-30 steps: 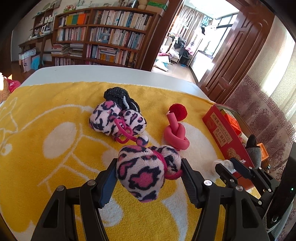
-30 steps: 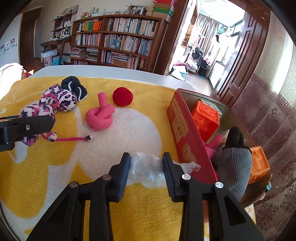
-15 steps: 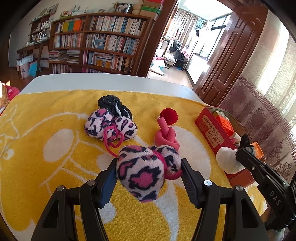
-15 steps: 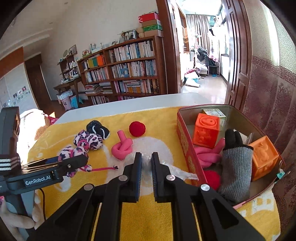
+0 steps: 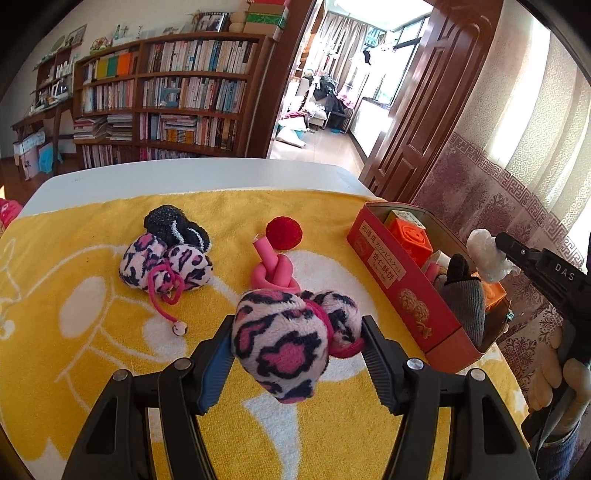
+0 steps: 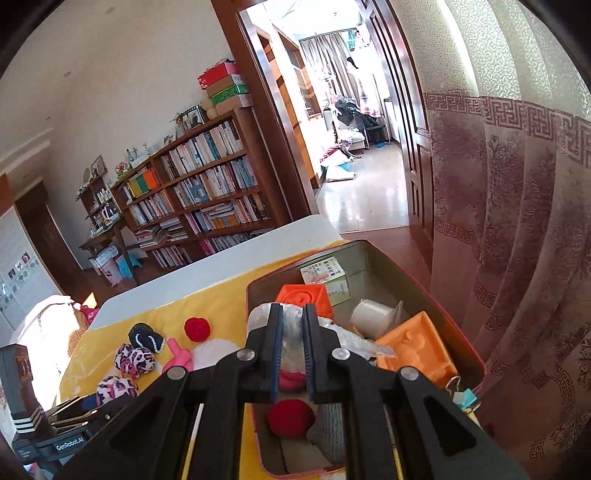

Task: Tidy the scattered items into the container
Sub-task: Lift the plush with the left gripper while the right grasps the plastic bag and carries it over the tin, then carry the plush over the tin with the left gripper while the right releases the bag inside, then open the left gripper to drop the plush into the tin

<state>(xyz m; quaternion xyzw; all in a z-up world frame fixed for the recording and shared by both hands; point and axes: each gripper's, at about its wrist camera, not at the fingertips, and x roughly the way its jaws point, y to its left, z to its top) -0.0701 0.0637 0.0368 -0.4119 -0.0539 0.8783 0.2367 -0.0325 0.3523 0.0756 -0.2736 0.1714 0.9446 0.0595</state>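
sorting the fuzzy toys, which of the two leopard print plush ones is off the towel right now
The leopard plush clamped in the left hand-held gripper. The other leopard plush lies on the yellow towel against the black knitted toy.

We note a wide wooden bookcase (image 5: 166, 96) against the far wall, its shelves packed with books, with boxes (image 5: 264, 16) and framed pictures (image 5: 207, 23) on top. Left of it stands a smaller shelf unit (image 5: 48, 85) bearing small items. The wall (image 6: 110, 74) above is plain and pale. A dark wooden door frame (image 6: 258, 122) opens onto a second, brightly daylit room with a glossy floor (image 6: 365, 195), clothing heaped on furniture (image 6: 351, 110) and curtained windows (image 5: 340, 40). A dark panelled door (image 5: 424, 110) stands open. A patterned mauve curtain (image 6: 517, 221) hangs at the right.
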